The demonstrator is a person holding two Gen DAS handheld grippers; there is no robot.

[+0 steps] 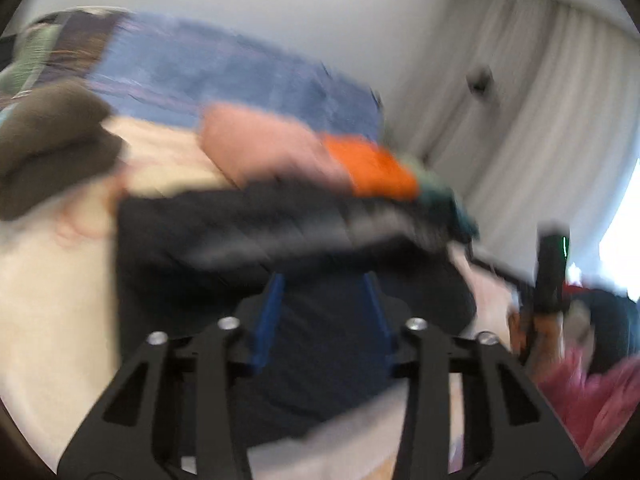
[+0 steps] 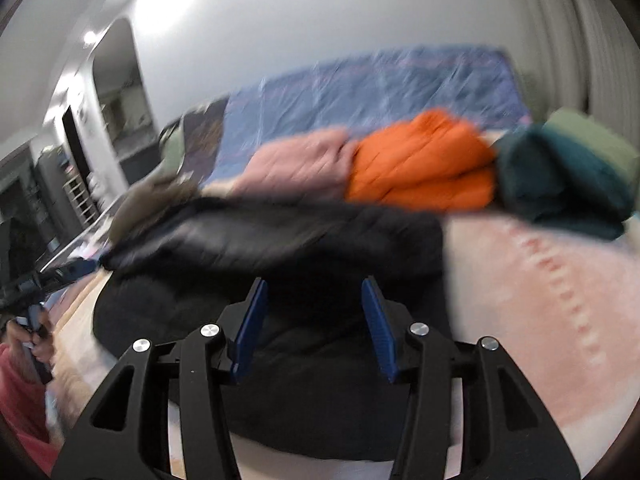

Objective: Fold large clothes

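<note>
Presently, the left hand-held gripper has its blue-padded fingers set apart, with nothing clamped between them; they point over a black garment lying directly ahead; the right hand-held gripper likewise stands with fingers spread and nothing between them, aimed at the same black garment from the other side. Both views are heavily motion-blurred; contact between fingers and cloth cannot be determined.

The black garment lies on a pale, cream-to-pink bed cover; its long axis runs roughly left to right across both views, with a nearer rounded bulk below the fingers and a longer band stretching behind; which end is collar or hem cannot be told.

Behind it, in a row along the far side: a brown garment at the left, a pink garment, an orange garment, then a dark teal garment with a pale green piece at its far end; further back, a blue patterned blanket lies against the white wall.

Pale curtains hang at the right of the left wrist view. In the right wrist view the left hand-held gripper appears at the left edge, held by a person in a red sleeve.

No brand, label or legible writing is visible.
</note>
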